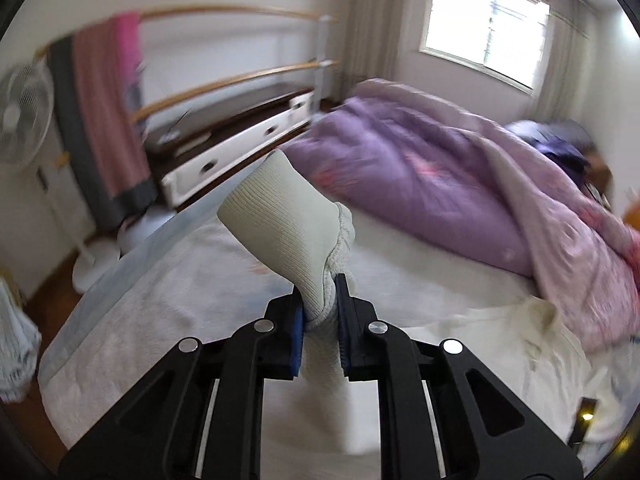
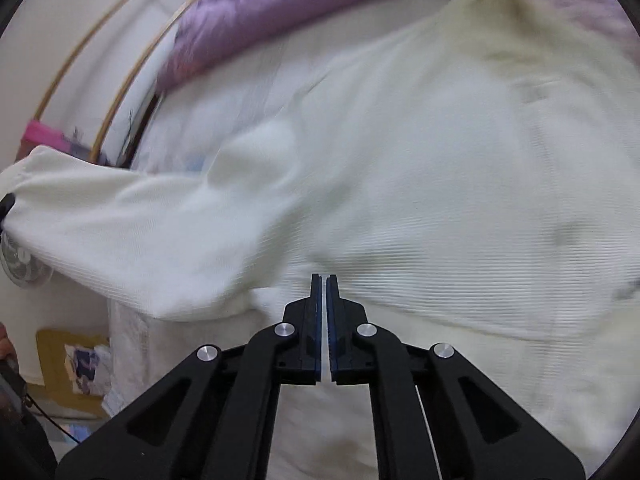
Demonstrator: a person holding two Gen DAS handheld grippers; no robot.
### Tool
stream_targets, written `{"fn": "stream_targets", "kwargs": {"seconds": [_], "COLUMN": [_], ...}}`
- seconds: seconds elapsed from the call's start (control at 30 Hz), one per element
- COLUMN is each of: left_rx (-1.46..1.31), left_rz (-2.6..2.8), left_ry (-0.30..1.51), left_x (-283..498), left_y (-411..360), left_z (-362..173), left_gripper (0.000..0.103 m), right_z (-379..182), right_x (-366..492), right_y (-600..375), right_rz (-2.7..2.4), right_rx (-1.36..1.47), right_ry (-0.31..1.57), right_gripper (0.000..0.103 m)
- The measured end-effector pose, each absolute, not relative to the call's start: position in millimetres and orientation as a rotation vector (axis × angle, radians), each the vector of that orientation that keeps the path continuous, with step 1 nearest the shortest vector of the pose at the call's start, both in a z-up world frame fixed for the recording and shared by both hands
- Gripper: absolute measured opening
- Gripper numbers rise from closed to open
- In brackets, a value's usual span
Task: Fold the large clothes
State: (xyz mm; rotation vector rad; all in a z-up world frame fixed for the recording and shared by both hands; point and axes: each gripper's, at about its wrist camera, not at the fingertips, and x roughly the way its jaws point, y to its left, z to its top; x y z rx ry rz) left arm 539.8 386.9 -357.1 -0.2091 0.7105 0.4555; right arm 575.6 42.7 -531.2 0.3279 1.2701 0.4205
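A large cream knit garment (image 2: 420, 168) lies spread on the bed. My left gripper (image 1: 320, 292) is shut on its ribbed sleeve cuff (image 1: 280, 216), which sticks up above the bed. In the right wrist view that sleeve (image 2: 132, 232) stretches out to the left, lifted off the bed. My right gripper (image 2: 324, 280) is shut with nothing visible between its pads, just above the garment's body. Part of the garment also shows in the left wrist view (image 1: 532, 344) at lower right.
A crumpled purple quilt (image 1: 420, 176) fills the far side of the bed. A white bedsheet (image 1: 140, 312) covers the near part. A white drawer unit (image 1: 240, 152), a standing fan (image 1: 24, 116) and hanging pink cloth (image 1: 108, 120) stand on the left.
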Motion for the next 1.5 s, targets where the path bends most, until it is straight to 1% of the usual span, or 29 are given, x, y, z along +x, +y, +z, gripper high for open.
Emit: {"fn": "stream_targets", "kwargs": {"seconds": [0.13,0.27,0.3,0.43,0.5,0.6,0.67,0.7,0.73,0.77,0.8,0.83,0.93,0.97,1.03,1.07,1.13,1.17,1.2,1.23,1.3,1.4,1.43,1.5], "left_rx": [-0.157,-0.063,-0.042,0.020,0.055,0.138,0.173,0.186,0.186,0.192,0.205,0.208,0.172,0.144,0.059,0.013,-0.132,-0.198,-0.270,-0.295,-0.240,-0.108,-0.083,-0.031], "left_rz": [0.350,0.226,0.179,0.053,0.012,-0.054,-0.062,-0.067,-0.083,-0.087,-0.089,-0.086,-0.134,-0.152,-0.155,-0.148,-0.128,-0.104,-0.063,-0.035,0.032,0.037,0.031,-0.016], "left_ry": [0.722,0.753,0.772,0.840,0.857,0.915,0.966,0.995,1.038,1.081,1.100,1.094,1.071,1.073,1.063,1.063,1.058,1.047,1.038,1.055,1.166,1.267,1.299,1.369], "left_x": [580,615,625,648,647,654,657,660,663,665,667,664,654,652,651,650,650,649,649,652,664,674,675,676], "left_y": [268,147,109,0,-38,-104,-127,-137,-146,-153,-161,-163,-167,-166,-156,-147,-124,-113,-100,-95,-94,-109,-113,-123], "left_z": [-358,-379,-390,-435,-454,-499,-527,-540,-556,-568,-576,-577,-576,-573,-565,-560,-553,-550,-551,-555,-580,-616,-624,-642], "left_gripper": [0.014,0.014,0.014,0.014,0.014,0.014,0.016,0.018,0.035,0.059,0.069,0.084,0.086,0.088,0.089,0.089,0.089,0.089,0.089,0.089,0.089,0.088,0.086,0.085], "right_z": [-494,-469,-466,-464,-468,-481,-490,-498,-504,-511,-516,-523,-537,-540,-553,-558,-568,-572,-576,-580,-586,-594,-599,-605], "right_x": [565,542,535,506,494,472,461,454,449,446,442,439,433,432,434,434,439,442,444,446,450,459,463,469], "right_y": [-86,-212,-250,-368,-406,-464,-496,-513,-526,-536,-546,-558,-581,-587,-599,-605,-612,-616,-619,-622,-627,-635,-638,-643], "right_rz": [0.303,0.150,0.104,-0.065,-0.140,-0.243,-0.296,-0.328,-0.352,-0.374,-0.399,-0.420,-0.448,-0.453,-0.458,-0.468,-0.478,-0.483,-0.489,-0.490,-0.497,-0.475,-0.480,-0.496], "right_rx": [0.353,0.400,0.415,0.499,0.531,0.612,0.670,0.713,0.748,0.779,0.806,0.838,0.919,0.936,0.998,1.028,1.071,1.080,1.091,1.111,1.133,1.174,1.186,1.197], "right_ry": [1.165,1.088,1.070,1.011,0.989,0.968,0.966,0.959,0.951,0.947,0.946,0.945,0.931,0.925,0.908,0.901,0.892,0.888,0.882,0.875,0.858,0.810,0.808,0.799], "right_gripper": [0.005,0.005,0.005,0.005,0.006,0.006,0.006,0.006,0.007,0.008,0.011,0.012,0.015,0.016,0.025,0.027,0.036,0.038,0.046,0.050,0.050,0.050,0.050,0.050]}}
